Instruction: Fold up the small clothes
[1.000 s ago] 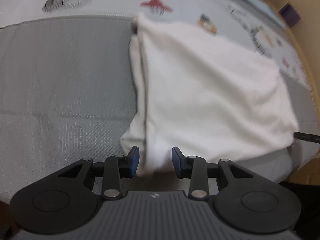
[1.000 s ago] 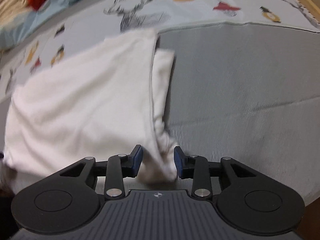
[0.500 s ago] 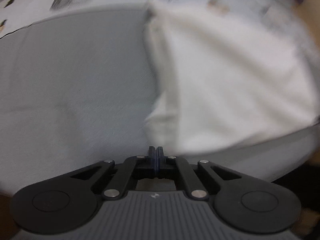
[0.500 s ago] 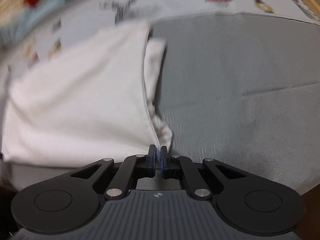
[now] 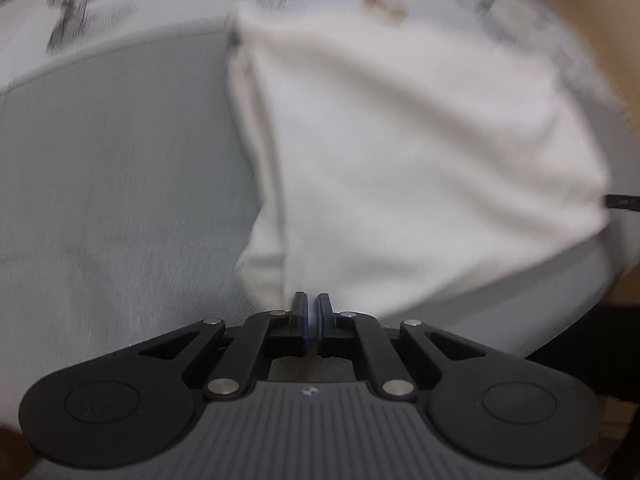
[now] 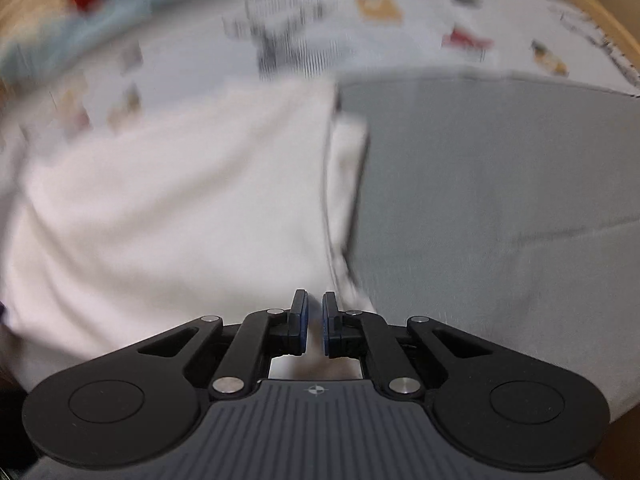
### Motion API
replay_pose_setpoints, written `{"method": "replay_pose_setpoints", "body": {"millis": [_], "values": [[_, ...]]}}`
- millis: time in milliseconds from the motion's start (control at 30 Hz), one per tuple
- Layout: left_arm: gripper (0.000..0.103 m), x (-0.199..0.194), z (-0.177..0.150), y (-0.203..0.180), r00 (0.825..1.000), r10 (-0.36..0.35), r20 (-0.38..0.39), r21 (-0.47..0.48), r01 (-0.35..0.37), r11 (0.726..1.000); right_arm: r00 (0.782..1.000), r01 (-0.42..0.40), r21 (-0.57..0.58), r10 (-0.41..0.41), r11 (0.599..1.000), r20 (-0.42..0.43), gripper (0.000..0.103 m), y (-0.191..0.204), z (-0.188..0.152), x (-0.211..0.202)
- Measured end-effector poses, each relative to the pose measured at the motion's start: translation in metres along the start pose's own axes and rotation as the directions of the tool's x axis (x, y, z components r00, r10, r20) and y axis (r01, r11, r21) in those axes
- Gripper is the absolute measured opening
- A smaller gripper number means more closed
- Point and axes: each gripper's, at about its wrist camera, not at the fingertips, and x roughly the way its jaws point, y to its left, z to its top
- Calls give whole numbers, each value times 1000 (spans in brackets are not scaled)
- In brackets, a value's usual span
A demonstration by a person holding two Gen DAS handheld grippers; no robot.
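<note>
Left hand-held gripper (image 5: 311,304) and right hand-held gripper (image 6: 315,304) each pinch the white garment's (image 5: 420,152) near edge (frames blurred); bare grey mat (image 6: 500,184) alongside.

White garment (image 5: 420,168), grey mat (image 5: 120,168)

Bare grey mat (image 6: 500,184) beside white garment (image 6: 168,208); unobstructed.

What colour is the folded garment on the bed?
White folded garment; clearest in the left wrist view.
</note>
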Motion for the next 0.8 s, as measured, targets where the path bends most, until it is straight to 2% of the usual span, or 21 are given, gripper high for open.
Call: {"method": "replay_pose_setpoints", "body": {"millis": [33,100,167,200,233,300,367,467,533,567,667,800], "values": [[4,-1,1,2,1000,-5,0,-20,5,1000,999,32,-5,-32,999,-27,6,0,0,6],[4,-11,6,4,998,-25,54,-54,28,998,1000,25,21,-25,999,-14,9,-1,4,3],[5,-25,12,10,988,-65,142,-87,78,993,999,-6,29,5,1000,50,10,1,9,-9],[10,-29,15,14,980,-87,179,-109,107,988,995,-23,23,20,999,99,12,4,13,-16],[13,-30,19,18,976,-85,203,-130,112,985,991,-32,19,29,999,133,12,5,16,-20],[27,-26,31,23,973,-42,228,-182,85,980,985,-32,25,27,999,170,13,8,23,-23],[30,-20,38,27,974,-25,227,-232,79,969,980,-42,48,32,998,197,13,7,27,-24],[29,-8,48,30,981,-46,190,-287,101,952,972,-77,56,62,995,228,13,7,32,-24],[9,-2,53,29,986,-45,159,-269,87,959,972,-90,50,76,995,221,13,11,36,-14],[3,-3,52,30,987,-31,160,-256,72,964,975,-86,45,75,995,211,13,12,37,-9],[3,-6,52,40,985,-8,171,-284,57,957,986,-45,30,39,999,164,13,17,40,9],[6,-5,52,32,989,14,148,-234,21,972,986,-22,35,16,999,167,13,22,42,12]]}}
